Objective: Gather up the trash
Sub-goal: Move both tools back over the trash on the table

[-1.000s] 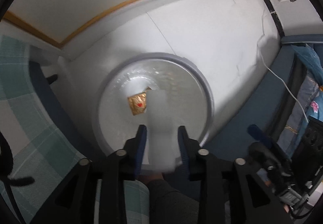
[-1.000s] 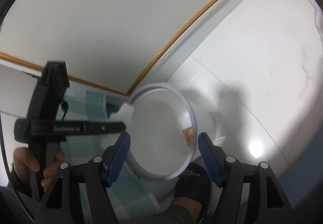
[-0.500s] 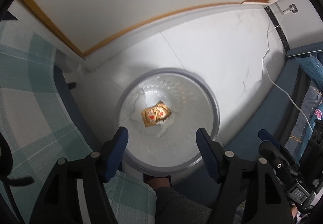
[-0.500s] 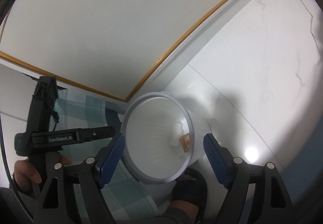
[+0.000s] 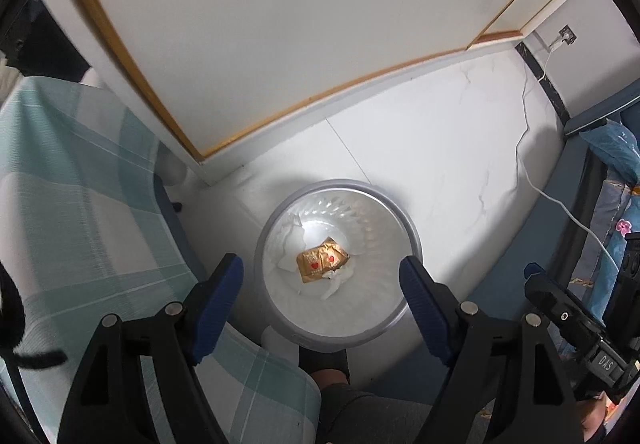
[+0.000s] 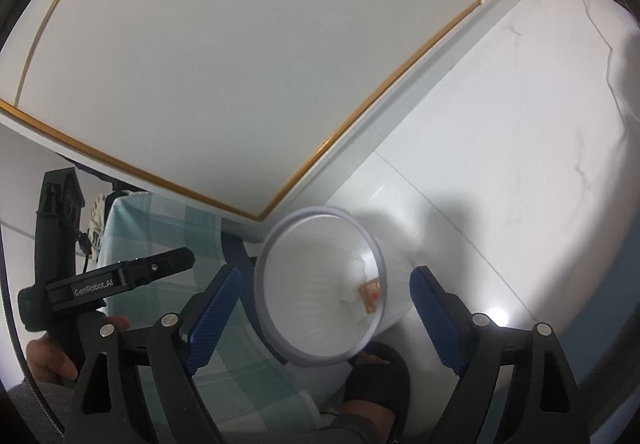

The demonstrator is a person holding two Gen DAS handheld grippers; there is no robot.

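Trash lies at the bottom of the round white bin (image 5: 396, 328): a crinkled gold wrapper (image 5: 322, 259) with red hearts, atop crumpled white tissue (image 5: 290, 240). Above the bin, left gripper (image 5: 322, 276) and right gripper (image 6: 324, 280) gape wide, holding nothing.

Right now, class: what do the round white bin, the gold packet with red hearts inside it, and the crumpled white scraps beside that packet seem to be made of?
Round white bin: probably plastic, semi-glossy; its ribbed wall catches light and has a smooth grey rim.
Gold packet with red hearts: likely metallised foil or film; shiny and creased.
Crumpled white scraps: apparently tissue or paper; matte, softly wrinkled.
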